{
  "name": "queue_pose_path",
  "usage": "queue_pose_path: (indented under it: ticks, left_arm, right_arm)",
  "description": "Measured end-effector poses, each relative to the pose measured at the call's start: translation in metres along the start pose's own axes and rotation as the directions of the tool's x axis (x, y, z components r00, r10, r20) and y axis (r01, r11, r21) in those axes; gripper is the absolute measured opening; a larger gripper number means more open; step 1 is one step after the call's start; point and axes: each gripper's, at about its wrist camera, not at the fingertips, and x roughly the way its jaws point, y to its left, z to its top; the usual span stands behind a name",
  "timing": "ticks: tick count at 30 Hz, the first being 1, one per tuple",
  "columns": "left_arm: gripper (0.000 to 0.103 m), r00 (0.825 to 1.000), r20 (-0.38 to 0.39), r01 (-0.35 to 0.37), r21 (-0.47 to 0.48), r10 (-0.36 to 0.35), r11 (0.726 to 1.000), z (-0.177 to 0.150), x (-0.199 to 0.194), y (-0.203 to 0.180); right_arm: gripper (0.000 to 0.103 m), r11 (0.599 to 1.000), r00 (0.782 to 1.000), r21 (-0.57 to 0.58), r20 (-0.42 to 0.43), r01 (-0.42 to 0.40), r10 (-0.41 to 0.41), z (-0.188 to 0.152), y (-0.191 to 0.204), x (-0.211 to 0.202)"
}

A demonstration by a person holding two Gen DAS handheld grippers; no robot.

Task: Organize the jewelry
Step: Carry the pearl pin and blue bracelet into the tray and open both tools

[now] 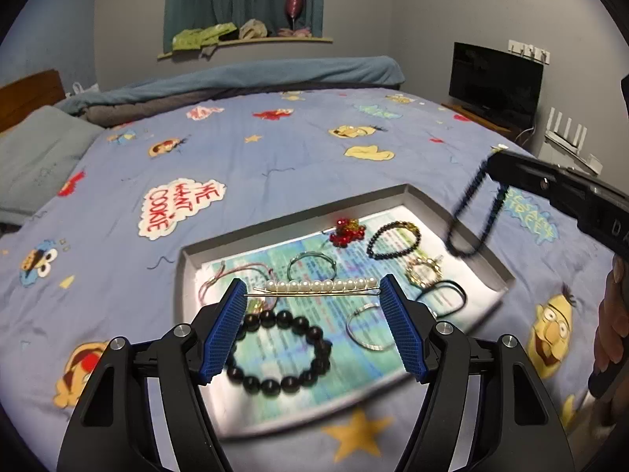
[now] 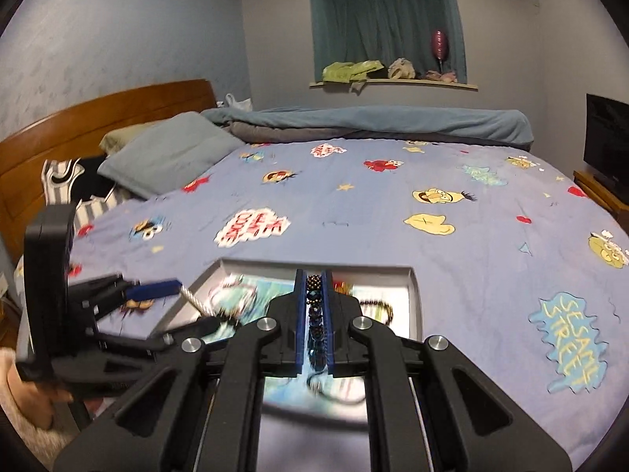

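Observation:
A grey tray (image 1: 188,259) lined with printed paper lies on the bed and holds several pieces: a large black bead bracelet (image 1: 279,350), a red bead cluster (image 1: 346,230), a dark bracelet with gold beads (image 1: 393,240), a teal ring (image 1: 310,267) and a silver ring (image 1: 369,326). My left gripper (image 1: 312,295) (image 2: 194,305) hangs above the tray, its blue pads pressing the two ends of a pearl hairpin (image 1: 322,285). My right gripper (image 2: 313,277) (image 1: 493,161) is shut on a dark blue bead strand (image 2: 314,314), whose loop (image 1: 471,216) dangles blurred over the tray's right end.
The tray sits on a blue cartoon-print blanket (image 1: 275,149). A pillow (image 2: 169,153) and wooden headboard (image 2: 98,110) are at the left, a rolled duvet (image 2: 373,122) at the far side, a TV (image 1: 495,78) on the right. A hand (image 1: 609,314) holds the right gripper.

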Motion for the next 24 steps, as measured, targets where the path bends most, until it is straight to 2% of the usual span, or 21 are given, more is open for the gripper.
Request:
queue_pose_path:
  ticks: [4,7,10,18,24]
  left_arm:
    - [0.07,0.999,-0.04,0.01,-0.027,-0.011,1.0,0.002,0.03,0.002]
    - [0.07,0.996,-0.085,0.022,-0.003,-0.022,1.0,0.0,0.05,-0.002]
    - [0.07,0.994,-0.101,0.032,0.023,-0.03,0.999,-0.006,0.059,-0.005]
    - [0.07,0.989,-0.141,0.048,0.01,-0.046,0.999,-0.013,0.08,-0.005]
    - [0.07,0.988,-0.146,0.048,0.023,-0.044,0.999,-0.012,0.085,-0.005]
  right_arm:
    - [0.007,0.999,1.0,0.042,-0.013,0.012,-0.011,0.002,-0.011,0.028]
    - [0.007,0.998,0.999,0.054,-0.044,0.021,-0.019,-0.003,-0.018,0.045]
    - [0.007,0.998,0.997,0.061,-0.07,0.019,-0.014,-0.008,-0.021,0.059]
    - [0.007,0.996,0.99,0.077,-0.128,-0.04,0.05,-0.022,-0.013,0.086]
    - [0.007,0.997,0.979,0.074,-0.205,0.012,0.003,-0.031,-0.021,0.101]
